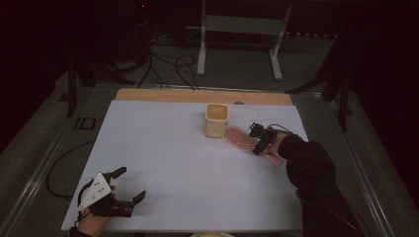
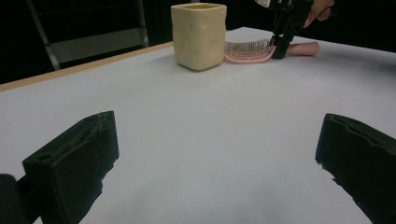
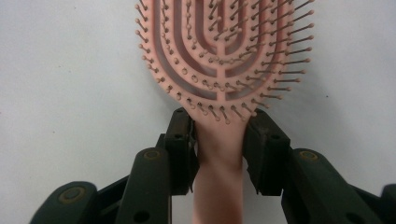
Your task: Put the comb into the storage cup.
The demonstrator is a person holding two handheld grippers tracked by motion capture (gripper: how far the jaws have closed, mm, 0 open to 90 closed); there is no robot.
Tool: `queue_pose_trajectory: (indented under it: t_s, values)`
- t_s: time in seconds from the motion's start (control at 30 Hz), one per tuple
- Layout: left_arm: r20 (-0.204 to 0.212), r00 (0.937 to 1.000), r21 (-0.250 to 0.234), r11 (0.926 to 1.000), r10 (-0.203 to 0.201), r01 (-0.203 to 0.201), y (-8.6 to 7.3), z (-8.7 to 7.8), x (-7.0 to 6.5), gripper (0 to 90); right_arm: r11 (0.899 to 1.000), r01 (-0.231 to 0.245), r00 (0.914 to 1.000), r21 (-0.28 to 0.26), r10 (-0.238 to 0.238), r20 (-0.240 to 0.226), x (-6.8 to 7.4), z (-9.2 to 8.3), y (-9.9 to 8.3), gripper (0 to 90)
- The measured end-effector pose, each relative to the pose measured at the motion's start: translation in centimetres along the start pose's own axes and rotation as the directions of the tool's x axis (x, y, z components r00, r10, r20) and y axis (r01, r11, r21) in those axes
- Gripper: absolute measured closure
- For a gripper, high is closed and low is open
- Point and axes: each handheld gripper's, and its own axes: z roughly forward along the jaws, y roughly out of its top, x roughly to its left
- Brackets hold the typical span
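Observation:
A pink hairbrush (image 1: 239, 138) lies bristles up on the white table (image 1: 163, 148), just right of a cream square cup (image 1: 216, 120). My right gripper (image 1: 257, 142) comes down on the brush's neck, and in the right gripper view both jaws press against the narrow neck (image 3: 219, 154) just below the bristled head (image 3: 219, 56). The left gripper view shows the cup (image 2: 200, 35), the brush (image 2: 247, 50) and the right gripper (image 2: 280, 49) far off. My left gripper (image 1: 131, 183) rests near the table's front left corner, jaws wide apart with nothing between them (image 2: 219, 140).
A wooden strip (image 1: 197, 95) edges the far side of the table. Beyond it, cables (image 1: 168, 69) and a white metal stand (image 1: 239, 29) sit on the dark floor. A person's dark sleeve (image 1: 316, 173) crosses the table's right front.

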Motion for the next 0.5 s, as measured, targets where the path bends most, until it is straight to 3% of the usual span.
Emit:
queue_pose_trajectory:
  t_s: [0.07,0.2,0.23,0.37,0.5]
  values:
    - [0.0,1.0,0.001,1.0,0.0,0.0,0.0,0.0,0.0,0.3,1.0,-0.014,0.9999,0.003,0.014,0.003,0.14,0.03,0.03,64.6]
    - [0.0,1.0,0.001,1.0,0.0,0.0,-0.01,-0.01,-0.01,0.3,1.0,0.01,0.9999,0.001,-0.01,0.009,0.32,-0.01,-0.02,66.9]
    - [-0.001,1.0,0.002,1.0,0.0,0.0,-0.01,0.0,-0.01,0.3,1.0,-0.019,0.9997,0.002,0.019,0.014,0.31,0.02,-0.05,67.5]
    - [-0.001,1.0,0.001,1.0,0.0,0.0,-0.01,-0.02,-0.02,0.3,0.999,-0.033,0.9992,-0.005,0.033,0.024,0.53,0.02,-0.16,68.9]
    - [-0.001,1.0,0.002,1.0,-0.003,0.003,-0.04,0.01,0.0,0.3,0.998,-0.035,0.9987,-0.057,0.037,0.035,0.76,-0.04,-0.87,69.8]
